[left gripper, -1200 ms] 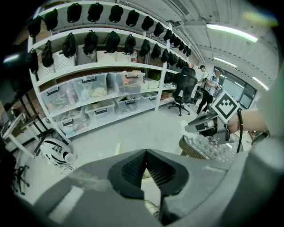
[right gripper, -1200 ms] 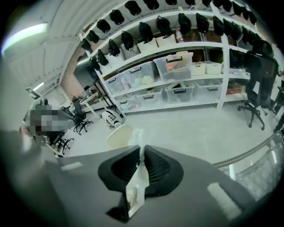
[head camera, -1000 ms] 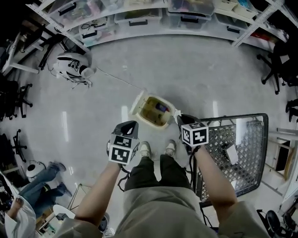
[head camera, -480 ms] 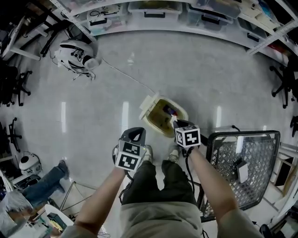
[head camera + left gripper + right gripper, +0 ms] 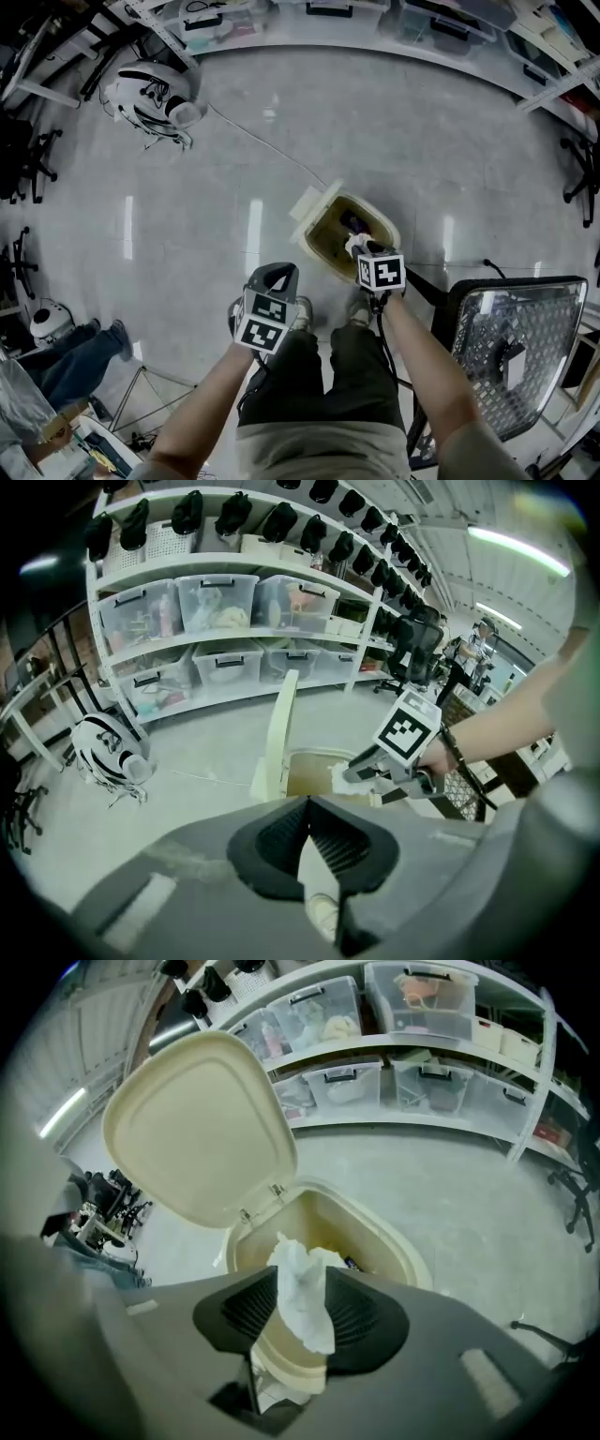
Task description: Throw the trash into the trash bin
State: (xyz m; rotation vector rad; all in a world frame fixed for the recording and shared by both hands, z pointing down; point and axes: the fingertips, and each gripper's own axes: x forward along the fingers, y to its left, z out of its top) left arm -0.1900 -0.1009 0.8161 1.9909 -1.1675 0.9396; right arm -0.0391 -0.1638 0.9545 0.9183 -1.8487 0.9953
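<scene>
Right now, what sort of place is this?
Probably a lab or workshop storeroom: long shelves stacked with clear bins, office chairs at the edges, and a white machine lying on the floor.

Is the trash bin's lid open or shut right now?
Open: the lid stands raised off the trash bin, showing its inside.

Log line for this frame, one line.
right gripper above open trash bin | jaws just been opening, tissue between them | left gripper shut, empty
</scene>
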